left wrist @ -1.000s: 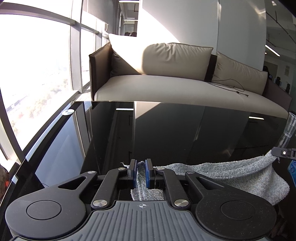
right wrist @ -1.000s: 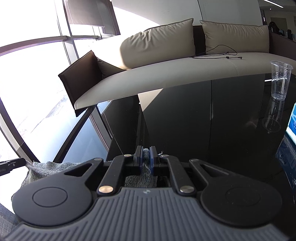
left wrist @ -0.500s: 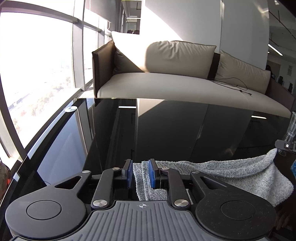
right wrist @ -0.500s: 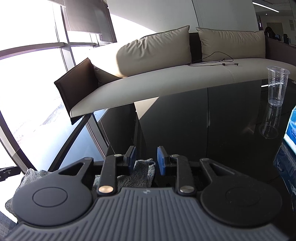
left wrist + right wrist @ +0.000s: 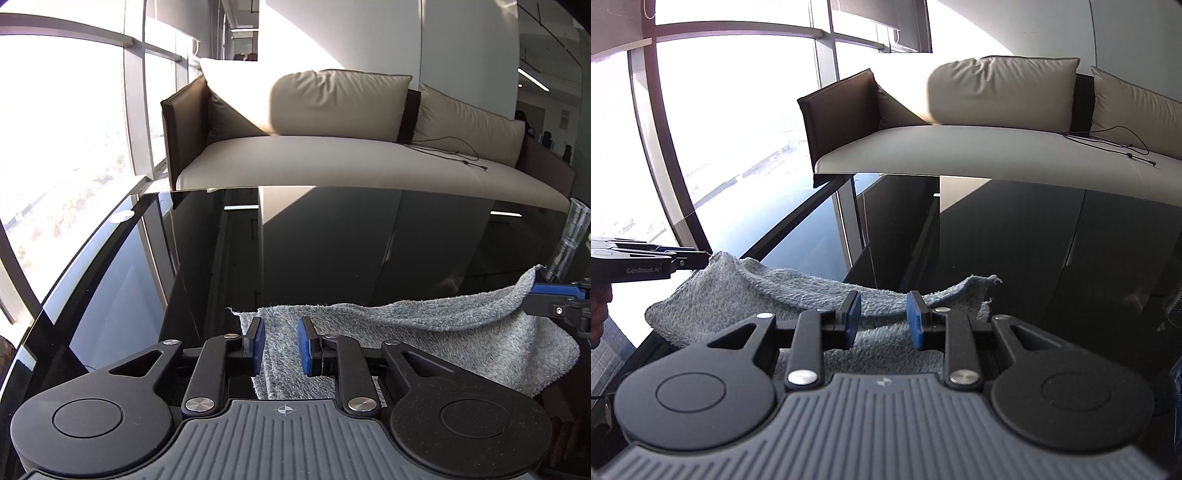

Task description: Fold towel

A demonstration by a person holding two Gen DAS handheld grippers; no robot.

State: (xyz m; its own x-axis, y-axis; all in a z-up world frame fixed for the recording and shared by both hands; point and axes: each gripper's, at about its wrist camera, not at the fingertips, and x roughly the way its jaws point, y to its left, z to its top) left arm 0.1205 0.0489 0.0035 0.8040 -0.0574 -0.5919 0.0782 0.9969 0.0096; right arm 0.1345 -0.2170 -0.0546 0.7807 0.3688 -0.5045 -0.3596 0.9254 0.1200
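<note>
Now we are letting go of the grey towel (image 5: 424, 328), and the way it is lying tells why. Its far edge is resting on the black glass table (image 5: 332, 251) just ahead of both sets of fingers, doubled over the layer beneath, so to our eye one fold is laid and the corners no longer need holding.

Our left gripper (image 5: 281, 345) is standing with its blue fingers (image 5: 258, 343) spread a little; they have just been opening, and the towel's left corner is lying between them, with a gap showing on each side of the cloth, so nothing is being pinched. The striped hem is running straight back under the fingers toward the palm.

Our right gripper (image 5: 882, 320) is likewise parted, a touch wider, its fingers (image 5: 916, 321) having just been opening too. The towel's right corner is sticking up just beyond and to the right of the right finger, while the cloth sags loose between and below the two pads, touching neither firmly as far as we can judge.

Both hands are pointing forward and tilting down toward the table, low over the cloth. From the right wrist view the left gripper is showing side-on at the towel's far end, roughly level with us. A clear plastic cup (image 5: 570, 240) is standing near the towel's right end, well clear of the left fingers.
</note>
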